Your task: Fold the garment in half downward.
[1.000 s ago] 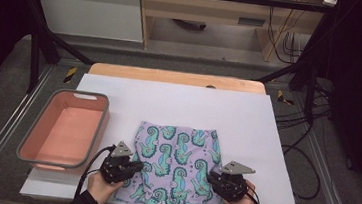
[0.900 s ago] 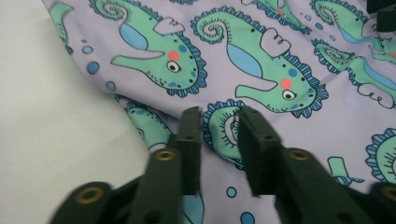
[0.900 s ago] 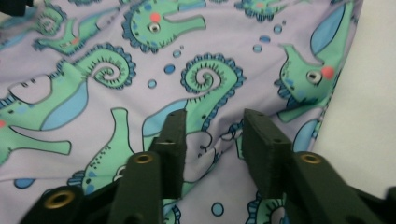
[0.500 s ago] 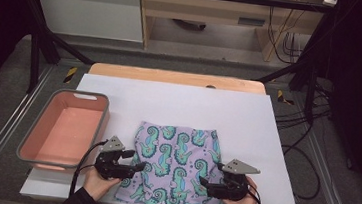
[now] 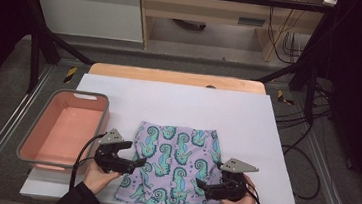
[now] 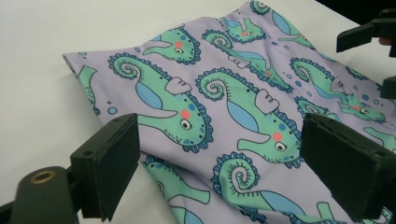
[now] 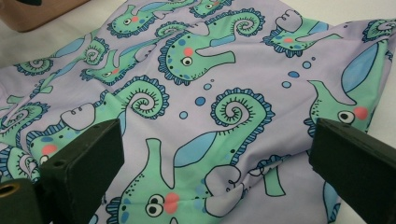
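Note:
A lilac cloth (image 5: 175, 167) printed with green seahorses lies folded flat near the front edge of the white table top (image 5: 179, 102). My left gripper (image 5: 135, 164) sits at the cloth's left edge and points inward, open. In the left gripper view, the left gripper (image 6: 224, 158) straddles the cloth (image 6: 219, 93) with its jaws wide apart and nothing pinched. My right gripper (image 5: 201, 187) is at the cloth's lower right, pointing left, and is also open. In the right gripper view, the right gripper (image 7: 215, 163) hovers just over the fabric (image 7: 201, 84).
A pink bin (image 5: 66, 126) with a grey rim stands at the table's left side, just beside my left hand. Its corner (image 7: 37, 11) shows in the right gripper view. Black frame posts, cables and shelving surround the table.
Both grippers have drawn slightly outward from over the cloth and turned to point inward at its side edges. The cloth has stayed flat in place.

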The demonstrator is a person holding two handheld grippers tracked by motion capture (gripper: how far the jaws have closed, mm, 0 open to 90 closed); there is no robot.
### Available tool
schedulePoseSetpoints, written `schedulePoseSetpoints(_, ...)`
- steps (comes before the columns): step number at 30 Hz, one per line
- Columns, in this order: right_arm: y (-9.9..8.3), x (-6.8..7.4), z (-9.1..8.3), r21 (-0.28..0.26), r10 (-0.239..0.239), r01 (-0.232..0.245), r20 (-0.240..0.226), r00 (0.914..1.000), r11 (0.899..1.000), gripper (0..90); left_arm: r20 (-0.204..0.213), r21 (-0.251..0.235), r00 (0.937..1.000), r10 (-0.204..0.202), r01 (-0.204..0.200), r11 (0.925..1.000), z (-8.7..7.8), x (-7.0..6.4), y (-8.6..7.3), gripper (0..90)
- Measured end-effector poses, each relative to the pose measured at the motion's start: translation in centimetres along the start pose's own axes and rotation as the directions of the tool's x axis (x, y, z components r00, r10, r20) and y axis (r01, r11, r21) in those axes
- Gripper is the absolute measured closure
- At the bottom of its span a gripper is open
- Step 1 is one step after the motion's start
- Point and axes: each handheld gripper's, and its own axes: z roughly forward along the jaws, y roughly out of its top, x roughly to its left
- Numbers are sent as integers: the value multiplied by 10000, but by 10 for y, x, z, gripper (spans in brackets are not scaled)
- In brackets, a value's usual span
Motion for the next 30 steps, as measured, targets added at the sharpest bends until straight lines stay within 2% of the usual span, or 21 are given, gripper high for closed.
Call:
schedulePoseSetpoints(4, 0, 0, 0, -25, 29, -29, -53, 10000, 10000, 2, -58, -3, 10000, -43, 43, 10000, 4, 3, 6, 119)
schedulePoseSetpoints(12, 0, 2, 0, -133, 10, -11, -54, 10000, 9999, 2, -131, -100, 9999, -86, 85, 9999, 11, 9, 24, 117)
schedulePoseSetpoints(30, 0, 3, 0, -104, -33, 33, -68, 10000, 9999, 1, -703, 14, 9974, -171, 172, 9999, 39, 27, 49, 118)
